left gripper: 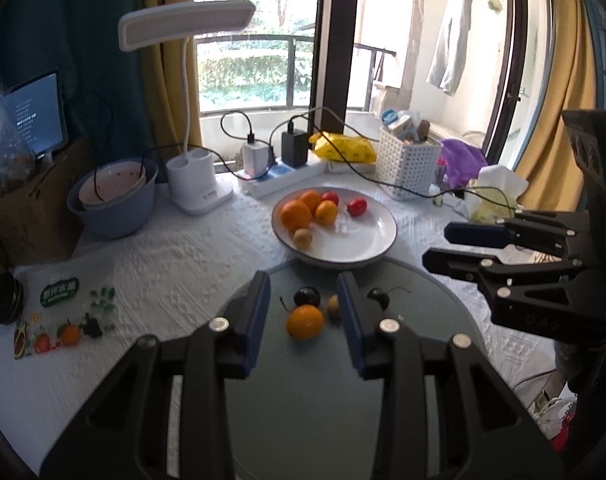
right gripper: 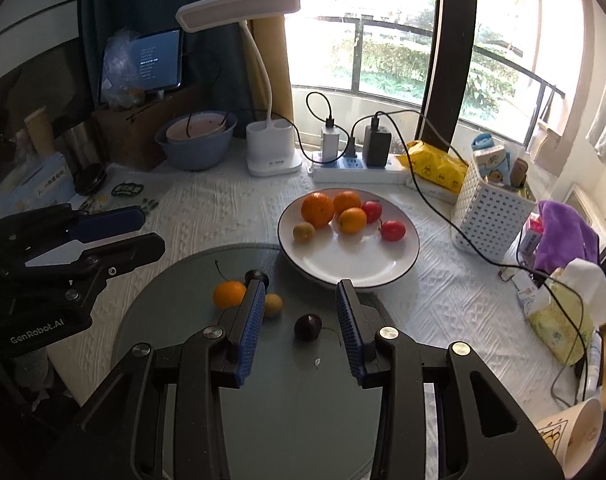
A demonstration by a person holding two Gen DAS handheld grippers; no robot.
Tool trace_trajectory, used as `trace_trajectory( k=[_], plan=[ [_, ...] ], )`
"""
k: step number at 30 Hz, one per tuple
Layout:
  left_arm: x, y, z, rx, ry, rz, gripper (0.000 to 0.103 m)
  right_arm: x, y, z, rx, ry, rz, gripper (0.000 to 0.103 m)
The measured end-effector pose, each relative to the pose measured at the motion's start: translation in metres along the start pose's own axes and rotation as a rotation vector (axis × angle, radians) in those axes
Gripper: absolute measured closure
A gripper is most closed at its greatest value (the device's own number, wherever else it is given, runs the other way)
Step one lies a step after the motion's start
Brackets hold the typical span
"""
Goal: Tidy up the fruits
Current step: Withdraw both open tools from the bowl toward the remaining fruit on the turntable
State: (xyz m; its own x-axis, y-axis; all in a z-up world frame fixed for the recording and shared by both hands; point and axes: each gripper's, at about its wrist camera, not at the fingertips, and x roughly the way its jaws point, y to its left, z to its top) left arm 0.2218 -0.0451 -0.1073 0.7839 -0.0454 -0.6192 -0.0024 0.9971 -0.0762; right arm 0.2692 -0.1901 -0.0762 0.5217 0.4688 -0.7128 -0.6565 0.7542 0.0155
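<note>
White plate [right gripper: 399, 264], orange fruit [right gripper: 317, 209], purple cloth [right gripper: 563, 232]

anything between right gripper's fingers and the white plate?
Right wrist view: a dark cherry lies on the grey mat between the open right gripper fingers; beyond it, bare mat up to the white plate rim.

In the right wrist view 1 blue finger pad [right gripper: 252, 320] hides part of a dark cherry [right gripper: 257, 277] and a small yellow fruit [right gripper: 274, 305], the paper cup [right gripper: 579, 436] is cut off at the corner, and the tablet [right gripper: 159, 62] text is too small to read.
</note>
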Motion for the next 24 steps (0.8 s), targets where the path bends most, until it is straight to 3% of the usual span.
trace_trajectory(
  k=[15, 24],
  plan=[
    [0.044, -0.013, -0.045, -0.015, 0.133, 0.005, 0.066, 0.033, -0.011, -0.04, 0.056, 0.07, 0.061, 0.064],
    [0.071, -0.014, -0.054, -0.015, 0.191, 0.004, 0.066, 0.06, -0.02, -0.053, 0.085, 0.125, 0.075, 0.064]
  ],
)
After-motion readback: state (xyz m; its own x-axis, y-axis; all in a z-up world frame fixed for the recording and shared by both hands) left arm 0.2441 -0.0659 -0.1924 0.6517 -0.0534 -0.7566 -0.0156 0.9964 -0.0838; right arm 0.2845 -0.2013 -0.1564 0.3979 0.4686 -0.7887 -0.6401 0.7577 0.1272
